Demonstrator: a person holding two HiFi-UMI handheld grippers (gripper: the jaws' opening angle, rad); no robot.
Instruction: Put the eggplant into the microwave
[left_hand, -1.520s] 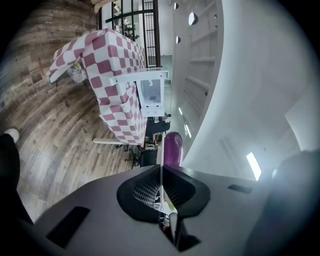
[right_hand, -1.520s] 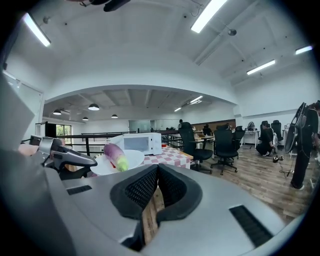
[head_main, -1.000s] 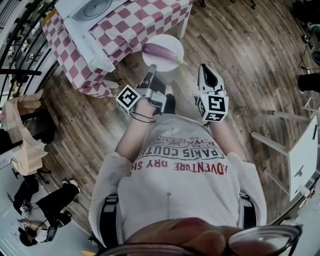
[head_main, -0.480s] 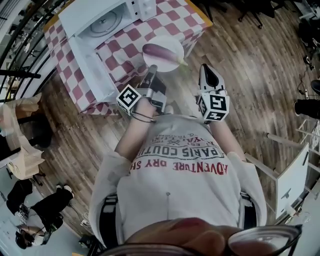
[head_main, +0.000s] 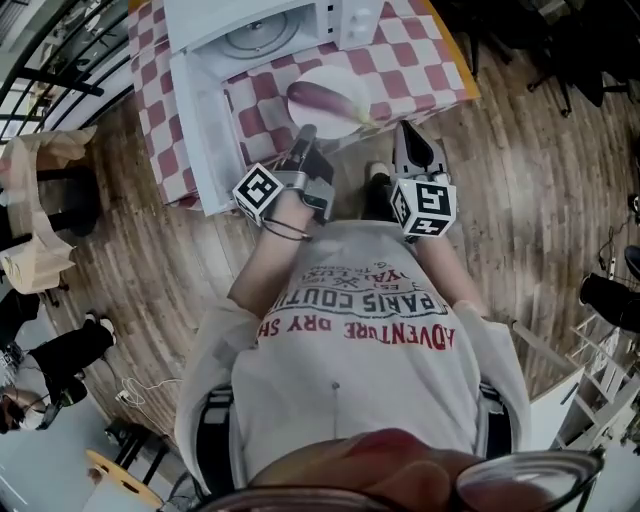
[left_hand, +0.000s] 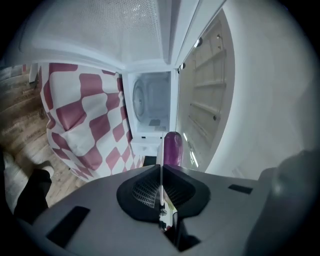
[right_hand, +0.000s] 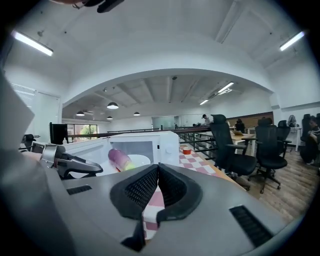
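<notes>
A purple eggplant (head_main: 322, 99) lies on a white plate (head_main: 350, 82). My left gripper (head_main: 305, 134) is shut on the plate's near rim and carries it level over the checkered table's (head_main: 420, 62) front edge. In the left gripper view the rim shows as a thin line between the jaws, with the eggplant (left_hand: 173, 147) just beyond. The white microwave (head_main: 268, 24) stands ahead with its door (head_main: 198, 130) swung open and its cavity (left_hand: 152, 100) bare. My right gripper (head_main: 405, 131) is shut on nothing, to the right of the plate. From its own view the eggplant (right_hand: 119, 159) and left gripper (right_hand: 75, 165) appear at left.
The red-and-white checkered cloth hangs over the table's sides. A small orange cup (right_hand: 186, 150) sits on the table right of the microwave. Black office chairs (right_hand: 232, 150) stand on the wooden floor to the right. A person in black (head_main: 50, 365) sits at lower left.
The table and microwave have come nearer and slid right in the head view as both grippers advanced. The plate with the eggplant now hangs over the table's edge instead of the floor.
</notes>
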